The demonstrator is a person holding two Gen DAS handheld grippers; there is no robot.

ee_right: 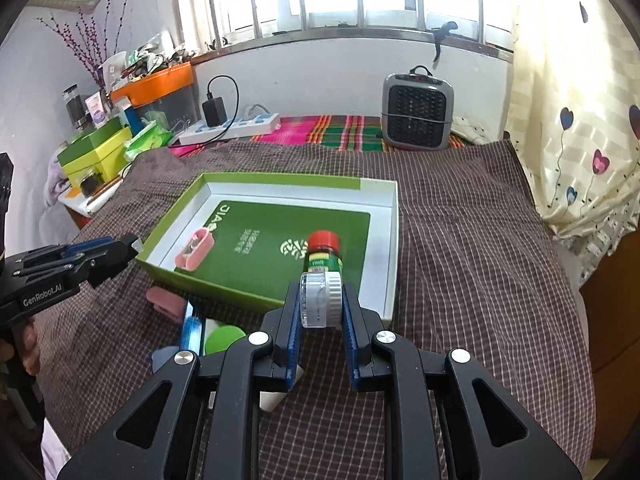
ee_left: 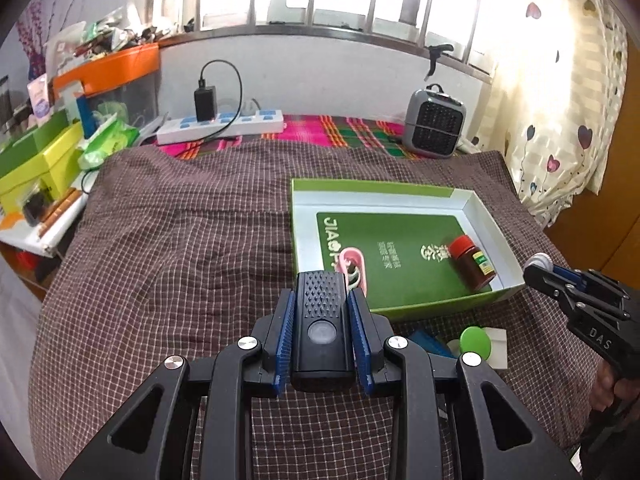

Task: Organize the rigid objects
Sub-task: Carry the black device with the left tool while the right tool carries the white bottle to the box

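Your left gripper (ee_left: 322, 320) fingers clamp a stiff black light (ee_left: 323, 332) by its flat sides just short of the green box (ee_left: 440, 196), while your right gripper (ee_right: 320, 300) pinches a small, likely slippery clear-capped container (ee_right: 320, 298) over the box's near edge.

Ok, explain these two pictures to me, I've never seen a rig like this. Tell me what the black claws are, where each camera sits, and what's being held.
No robot here: a person holds a hand-held gripper in each hand, and a fisheye camera on each looks along its two fingers. The left gripper is closed on a black lamp; in its picture the right gripper shows at the right edge. The right gripper's own picture shows it clamped on a small white bottle. Both are above a checked cloth. On the cloth sits an open green box holding a red-capped jar and a pink item. A few more small things lie in front of it.
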